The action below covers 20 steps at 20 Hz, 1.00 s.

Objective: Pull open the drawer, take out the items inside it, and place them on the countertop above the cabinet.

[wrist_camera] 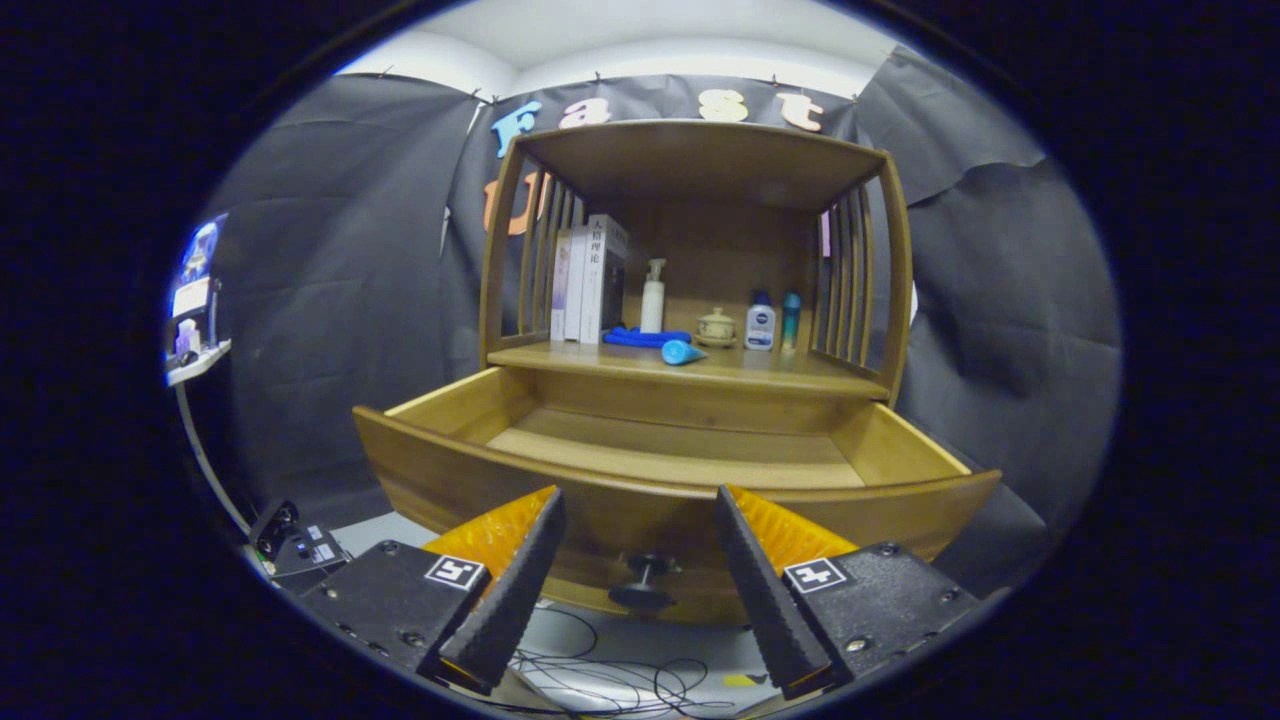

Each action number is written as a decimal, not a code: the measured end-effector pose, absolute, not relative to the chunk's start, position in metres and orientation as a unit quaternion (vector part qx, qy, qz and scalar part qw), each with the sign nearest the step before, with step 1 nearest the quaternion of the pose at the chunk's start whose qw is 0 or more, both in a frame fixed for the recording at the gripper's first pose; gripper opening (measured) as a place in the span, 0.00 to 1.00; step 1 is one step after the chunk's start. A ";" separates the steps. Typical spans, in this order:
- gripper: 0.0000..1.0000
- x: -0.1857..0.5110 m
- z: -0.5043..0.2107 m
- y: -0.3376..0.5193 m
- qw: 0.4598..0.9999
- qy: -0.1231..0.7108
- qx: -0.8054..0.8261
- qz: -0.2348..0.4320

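A wooden cabinet stands ahead with its drawer (660,455) pulled out toward me; the drawer's floor shows bare wood. The drawer's dark knob (642,585) sits on the front panel between my fingers, a little beyond the tips. My gripper (640,500) is open, its fingers spread to either side of the knob and touching nothing. On the countertop (800,372) above the drawer lie a blue tube (682,351) and a blue coiled item (640,337), with a white pump bottle (653,295), a small lidded jar (716,327), a white-and-blue bottle (760,322) and a teal bottle (790,318) standing behind.
Several books (590,278) stand upright at the countertop's left, against slatted side rails. A wooden roof covers the shelf space. Thin cables (610,680) lie on the pale floor below the drawer. A dark device (295,545) sits on the floor to the left.
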<state>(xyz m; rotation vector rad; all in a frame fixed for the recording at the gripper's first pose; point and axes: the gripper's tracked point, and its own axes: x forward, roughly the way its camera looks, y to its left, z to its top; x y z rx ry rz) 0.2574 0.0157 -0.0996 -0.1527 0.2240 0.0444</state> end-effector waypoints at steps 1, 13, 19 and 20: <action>0.94 0.256 -0.107 0.014 0.991 0.114 -0.072 0.016; 0.95 0.277 -0.153 -0.001 0.991 0.113 -0.057 -0.041; 0.95 0.280 -0.155 -0.005 0.990 0.096 -0.084 -0.066; 0.95 0.281 -0.155 -0.005 0.989 0.092 -0.094 -0.069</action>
